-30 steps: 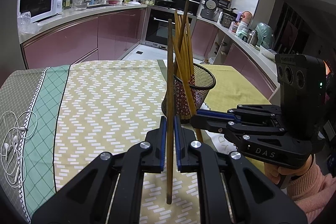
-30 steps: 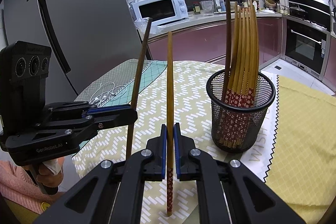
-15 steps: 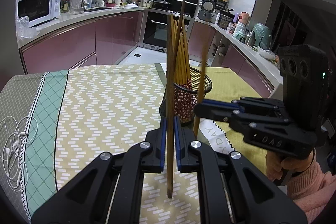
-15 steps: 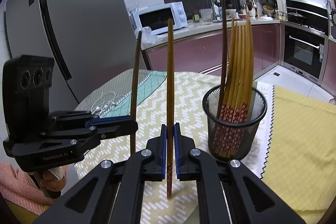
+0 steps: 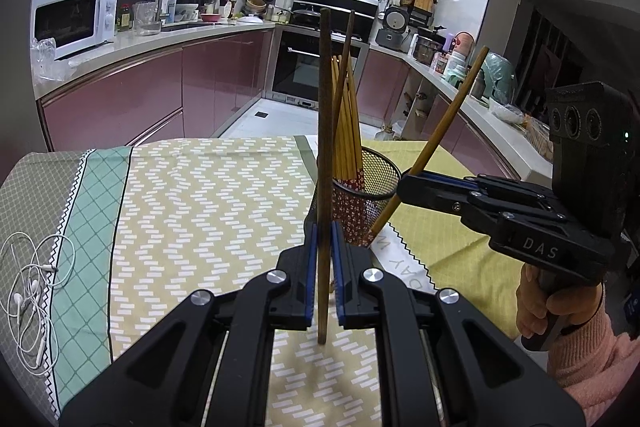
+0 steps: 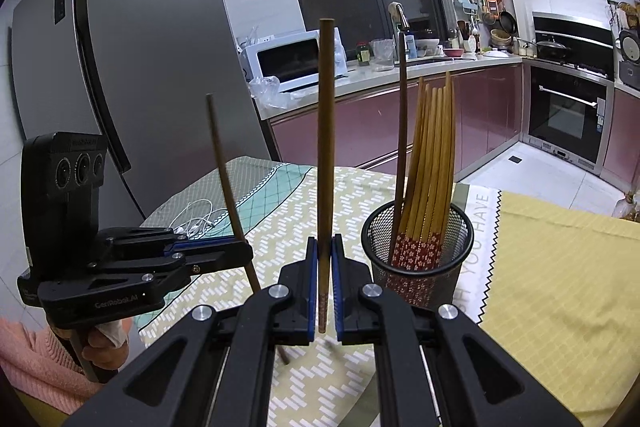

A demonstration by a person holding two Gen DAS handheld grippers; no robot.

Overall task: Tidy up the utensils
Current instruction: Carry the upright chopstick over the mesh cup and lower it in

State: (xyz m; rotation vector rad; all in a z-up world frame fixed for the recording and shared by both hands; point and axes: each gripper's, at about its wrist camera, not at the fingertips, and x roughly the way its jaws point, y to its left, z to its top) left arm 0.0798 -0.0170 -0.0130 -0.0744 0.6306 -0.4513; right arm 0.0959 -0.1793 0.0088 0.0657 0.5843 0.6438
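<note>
black grippers – blue-lined jaws, silver screws | "DAS" and "GenRobot.AI" lettering | pink knit sleeves

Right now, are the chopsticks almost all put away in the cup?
Mostly. A bunch of chopsticks already stands in the mesh cup. Two are in hand: the left gripper clamps a dark chopstick, and the right gripper clamps a lighter chopstick. Both must still go in. No loose ones show on the tablecloth.
</note>
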